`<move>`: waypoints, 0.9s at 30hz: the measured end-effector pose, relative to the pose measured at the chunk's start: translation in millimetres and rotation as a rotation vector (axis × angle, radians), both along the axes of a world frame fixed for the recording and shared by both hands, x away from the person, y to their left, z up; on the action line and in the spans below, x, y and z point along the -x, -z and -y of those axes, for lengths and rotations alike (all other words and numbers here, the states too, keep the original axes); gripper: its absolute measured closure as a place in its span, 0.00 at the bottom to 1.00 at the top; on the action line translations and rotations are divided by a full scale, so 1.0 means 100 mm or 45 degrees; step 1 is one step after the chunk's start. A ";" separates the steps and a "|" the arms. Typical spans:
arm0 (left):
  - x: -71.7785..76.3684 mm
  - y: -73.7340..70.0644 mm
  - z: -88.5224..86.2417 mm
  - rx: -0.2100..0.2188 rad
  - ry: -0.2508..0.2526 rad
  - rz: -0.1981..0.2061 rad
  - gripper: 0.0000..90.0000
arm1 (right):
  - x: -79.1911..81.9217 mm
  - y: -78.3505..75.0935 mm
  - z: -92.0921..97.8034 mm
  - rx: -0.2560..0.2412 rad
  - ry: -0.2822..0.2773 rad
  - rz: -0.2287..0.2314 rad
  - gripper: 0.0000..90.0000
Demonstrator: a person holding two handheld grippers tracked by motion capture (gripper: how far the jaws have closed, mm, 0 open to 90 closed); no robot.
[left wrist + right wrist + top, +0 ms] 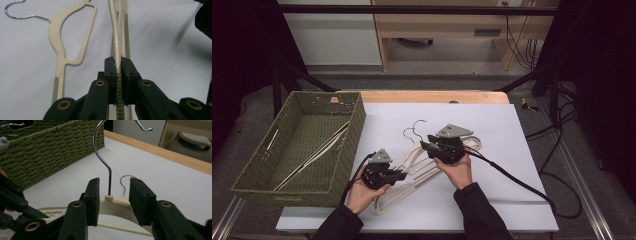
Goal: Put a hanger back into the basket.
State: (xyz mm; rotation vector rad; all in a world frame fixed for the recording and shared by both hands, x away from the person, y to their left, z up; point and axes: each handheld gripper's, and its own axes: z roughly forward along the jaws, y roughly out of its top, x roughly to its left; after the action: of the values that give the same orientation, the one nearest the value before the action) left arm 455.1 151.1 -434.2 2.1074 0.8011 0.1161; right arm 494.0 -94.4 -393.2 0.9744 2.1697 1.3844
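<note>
Two cream plastic hangers (414, 159) with wire hooks lie overlapped on the white mat. My left gripper (403, 175) is shut on a thin cream hanger bar (116, 37), with a ribbed grey strip running between its jaws. A second hanger (60, 42) lies flat to its left. My right gripper (425, 144) holds the neck of a hanger (113, 201) between its pads; the chrome hook (100, 152) rises upright above the jaws. I cannot tell whether both grippers hold the same hanger.
A green woven basket (358, 125) stands at the left of the mat with another hanger (319, 150) lying inside it. The basket wall (50, 147) is close to the right gripper. Black cables trail off to the right. The wooden table edge (432, 96) runs along the back.
</note>
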 end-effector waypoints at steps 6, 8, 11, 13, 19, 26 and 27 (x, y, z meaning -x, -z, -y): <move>0.12 -0.05 0.06 0.001 0.017 0.040 0.95 | 0.28 -0.09 0.29 -0.035 -0.028 0.047 0.49; 0.15 -0.06 0.08 -0.003 0.022 0.052 0.95 | 0.37 -0.09 0.42 -0.051 -0.024 0.053 0.46; 0.20 -0.07 0.09 -0.008 0.024 0.075 0.95 | 0.45 -0.08 0.56 -0.071 -0.003 0.051 0.38; 0.22 -0.08 0.08 0.006 0.017 0.094 0.95 | 0.47 -0.07 0.66 -0.089 0.018 0.053 0.33; 0.31 -0.25 0.01 0.041 -0.003 0.187 0.95 | 0.50 0.00 0.92 -0.099 0.078 0.033 0.29; 0.38 -0.33 -0.01 0.022 -0.018 0.245 0.95 | 0.55 -0.04 1.07 -0.159 0.119 0.028 0.29; 0.38 -0.33 0.00 0.020 -0.020 0.244 0.95 | 0.56 -0.04 1.07 -0.169 0.112 0.020 0.29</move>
State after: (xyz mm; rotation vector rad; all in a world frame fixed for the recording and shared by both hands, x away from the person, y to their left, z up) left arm 417.3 151.5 -401.4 2.0395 0.7011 0.3140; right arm 438.0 -201.8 -388.9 1.0894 2.0195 1.5045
